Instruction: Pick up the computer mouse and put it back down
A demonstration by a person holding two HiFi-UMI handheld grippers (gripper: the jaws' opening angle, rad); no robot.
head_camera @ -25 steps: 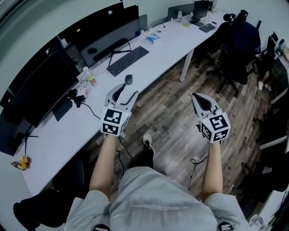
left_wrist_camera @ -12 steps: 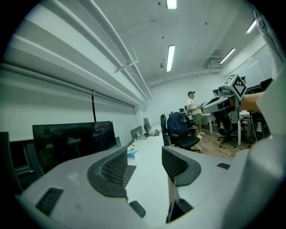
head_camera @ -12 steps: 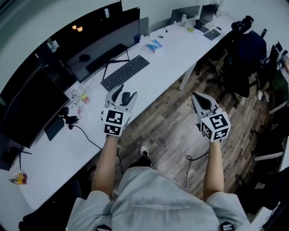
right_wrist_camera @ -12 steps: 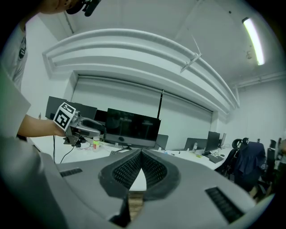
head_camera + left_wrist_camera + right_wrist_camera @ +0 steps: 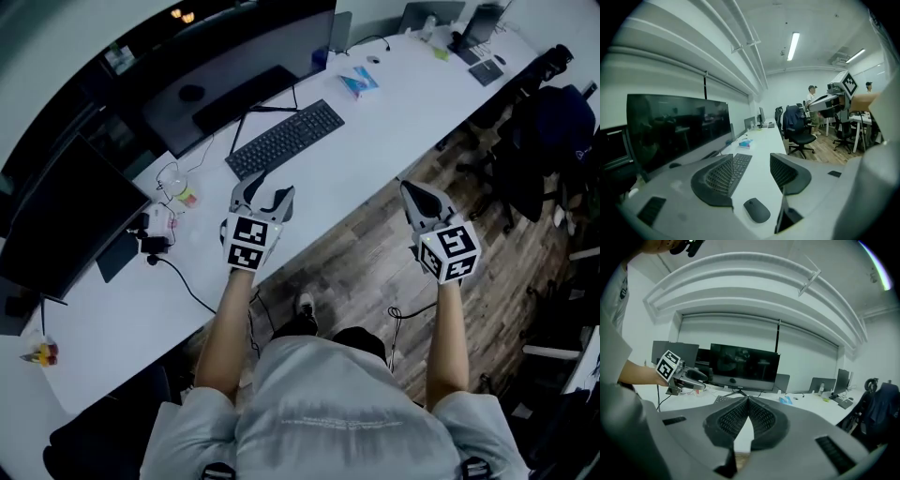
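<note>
The step right now is the reach for the computer mouse (image 5: pixel 756 210). It has not been picked up yet.

The mouse is small, dark and smooth. It lies flat on the white desk (image 5: pixel 384 112), close to the front edge where the person stands. A black keyboard (image 5: pixel 286 138) lies just past it, toward the back edge, and a big dark monitor (image 5: pixel 234 66) stands behind that.

The left gripper (image 5: pixel 752 176) hangs over the mouse. Its two fingers (image 5: pixel 717 180) are wide apart and nothing is in them. In the left gripper view the mouse sits low in the gap between them, and they do not seem to touch it.

The right gripper (image 5: pixel 417 199) is off the desk, out past the front edge and over the wood floor. Its fingers (image 5: pixel 761 418) are pressed together with nothing between them. It looks like it has no job in this step.

I think the next move is to bring the left gripper down until one finger is on each side of the mouse. Then the fingers should close softly, because the mouse is round and could slip out. After that comes a small lift, and then the mouse goes back down flat on the desk.
</note>
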